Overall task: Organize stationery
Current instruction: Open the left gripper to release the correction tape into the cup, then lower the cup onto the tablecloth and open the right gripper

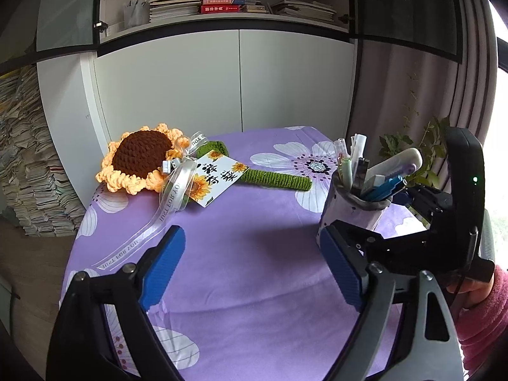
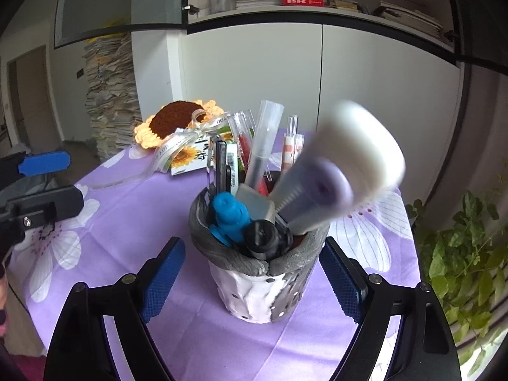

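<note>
A grey and white pen holder (image 2: 254, 289) stands on the purple flowered tablecloth (image 2: 133, 222), packed with pens (image 2: 265, 146), blue-handled scissors (image 2: 230, 216) and a blurred white oblong piece (image 2: 358, 146). My right gripper (image 2: 254, 276) is open with the holder between its blue pads; the left pad stands apart from it and the right pad sits close to its rim. In the left wrist view the holder (image 1: 352, 212) is at the right, just beyond the right fingertip. My left gripper (image 1: 252, 266) is open over bare cloth with nothing between its fingers.
A crocheted sunflower (image 1: 139, 158) with a green stem, ribbon and card (image 1: 219, 177) lies at the table's far left. White cabinets and a bookshelf stand behind. A leafy plant (image 2: 460, 254) is off the right edge, paper stacks (image 1: 28, 165) on the left. A pink sleeve (image 1: 485, 317) shows.
</note>
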`<state>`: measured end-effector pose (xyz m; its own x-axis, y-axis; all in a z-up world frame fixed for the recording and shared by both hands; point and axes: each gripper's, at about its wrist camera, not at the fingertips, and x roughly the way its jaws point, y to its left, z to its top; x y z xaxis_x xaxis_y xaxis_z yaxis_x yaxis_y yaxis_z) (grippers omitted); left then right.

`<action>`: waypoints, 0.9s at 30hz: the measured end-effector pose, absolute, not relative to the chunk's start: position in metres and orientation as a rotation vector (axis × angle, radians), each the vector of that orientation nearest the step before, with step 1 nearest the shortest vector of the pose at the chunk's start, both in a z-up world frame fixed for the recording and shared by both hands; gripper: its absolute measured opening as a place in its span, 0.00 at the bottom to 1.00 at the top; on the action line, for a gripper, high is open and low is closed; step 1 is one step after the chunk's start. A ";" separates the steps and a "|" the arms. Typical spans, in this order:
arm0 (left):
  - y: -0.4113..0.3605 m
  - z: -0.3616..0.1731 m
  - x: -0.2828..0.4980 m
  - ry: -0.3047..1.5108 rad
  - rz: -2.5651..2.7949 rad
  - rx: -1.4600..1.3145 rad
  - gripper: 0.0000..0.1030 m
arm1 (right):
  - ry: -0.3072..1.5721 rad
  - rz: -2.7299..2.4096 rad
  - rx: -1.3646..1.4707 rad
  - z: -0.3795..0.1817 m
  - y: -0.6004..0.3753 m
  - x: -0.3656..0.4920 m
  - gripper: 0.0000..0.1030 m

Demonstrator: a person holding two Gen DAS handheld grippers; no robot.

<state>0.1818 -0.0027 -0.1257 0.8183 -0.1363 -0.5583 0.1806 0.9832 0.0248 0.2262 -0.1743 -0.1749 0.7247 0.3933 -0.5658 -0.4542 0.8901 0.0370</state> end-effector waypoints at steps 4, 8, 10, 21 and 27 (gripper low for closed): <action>0.005 -0.121 0.181 0.570 -0.195 0.058 0.87 | 0.608 0.439 -0.064 -0.167 -0.174 0.227 0.84; 0.010 -0.119 0.178 0.550 -0.187 0.056 0.89 | 0.621 0.426 -0.049 -0.164 -0.175 0.229 0.84; 0.012 -0.119 0.176 0.545 -0.185 0.057 0.90 | 0.622 0.412 -0.061 -0.163 -0.175 0.228 0.84; 0.025 -0.124 0.173 0.543 -0.206 0.013 0.92 | 0.656 0.380 -0.041 -0.157 -0.187 0.226 0.84; 0.031 -0.128 0.173 0.544 -0.205 0.009 0.93 | 0.678 0.375 -0.067 -0.159 -0.173 0.234 0.84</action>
<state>0.1732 0.0307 -0.1278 0.8358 -0.1913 -0.5146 0.1960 0.9795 -0.0457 0.2344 -0.1729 -0.1590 0.7145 0.3166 -0.6239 -0.3601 0.9310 0.0600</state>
